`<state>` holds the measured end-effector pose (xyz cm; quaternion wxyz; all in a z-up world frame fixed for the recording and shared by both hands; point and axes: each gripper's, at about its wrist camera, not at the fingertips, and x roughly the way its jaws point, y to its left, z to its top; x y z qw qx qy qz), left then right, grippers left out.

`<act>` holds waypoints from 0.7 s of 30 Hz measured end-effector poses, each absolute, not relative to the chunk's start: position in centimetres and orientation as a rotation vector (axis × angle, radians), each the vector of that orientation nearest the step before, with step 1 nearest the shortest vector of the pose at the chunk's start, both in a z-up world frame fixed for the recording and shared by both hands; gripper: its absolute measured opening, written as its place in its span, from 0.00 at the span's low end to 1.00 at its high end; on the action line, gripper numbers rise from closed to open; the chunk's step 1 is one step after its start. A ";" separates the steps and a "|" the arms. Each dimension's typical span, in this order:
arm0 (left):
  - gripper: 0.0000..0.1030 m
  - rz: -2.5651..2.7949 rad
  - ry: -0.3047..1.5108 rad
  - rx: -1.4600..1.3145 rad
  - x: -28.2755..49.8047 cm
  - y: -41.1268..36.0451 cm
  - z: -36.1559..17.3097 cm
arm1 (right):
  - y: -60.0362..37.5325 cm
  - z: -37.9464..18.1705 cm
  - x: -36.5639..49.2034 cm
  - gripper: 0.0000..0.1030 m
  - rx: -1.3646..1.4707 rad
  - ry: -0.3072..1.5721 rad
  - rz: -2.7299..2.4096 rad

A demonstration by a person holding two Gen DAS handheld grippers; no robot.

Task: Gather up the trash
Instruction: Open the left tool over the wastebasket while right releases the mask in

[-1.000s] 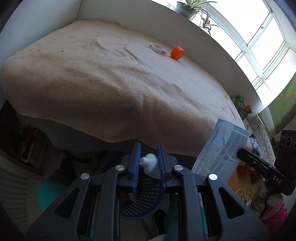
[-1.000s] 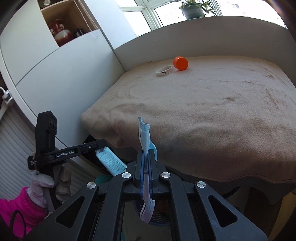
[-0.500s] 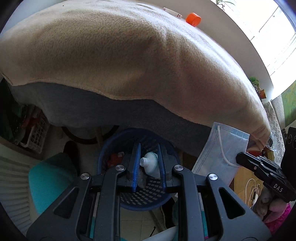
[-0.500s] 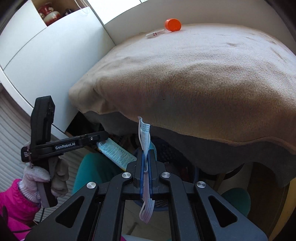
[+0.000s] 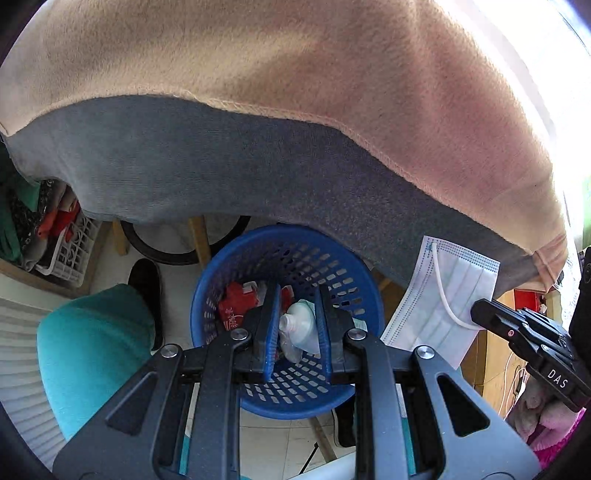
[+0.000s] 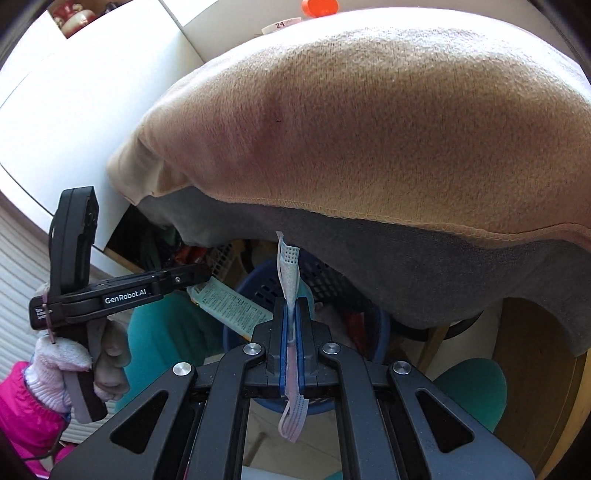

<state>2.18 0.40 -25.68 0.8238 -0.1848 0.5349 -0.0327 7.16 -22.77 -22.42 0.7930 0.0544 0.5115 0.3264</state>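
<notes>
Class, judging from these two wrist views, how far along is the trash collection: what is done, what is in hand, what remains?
Done: red packaging already lies in the blue perforated plastic basket.

In hand: the left hand-held gripper holds a small white plastic tube above the basket; the right hand-held gripper is shut on a pale blue pleated face mask.

Left: releasing both; an orange round cap and a white ring remain on the beige blanket.

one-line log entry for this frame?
left hand-held gripper: shut on tube | right hand-held gripper: shut on face mask | both above blue basket
</notes>
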 end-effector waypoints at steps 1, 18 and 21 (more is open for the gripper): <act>0.17 -0.069 1.140 -0.389 2.2 0.1 -25.7 | -22.8 -22.6 7.2 0.02 0.117 1.105 0.701; 0.47 -0.037 1.151 -0.365 2.8 -0.2 -26.4 | -22.3 -24.4 7.8 0.32 0.115 1.183 0.680; 0.47 -0.036 1.157 -0.366 2.8 0.0 -26.6 | -22.3 -24.2 7.7 0.39 0.111 1.179 0.680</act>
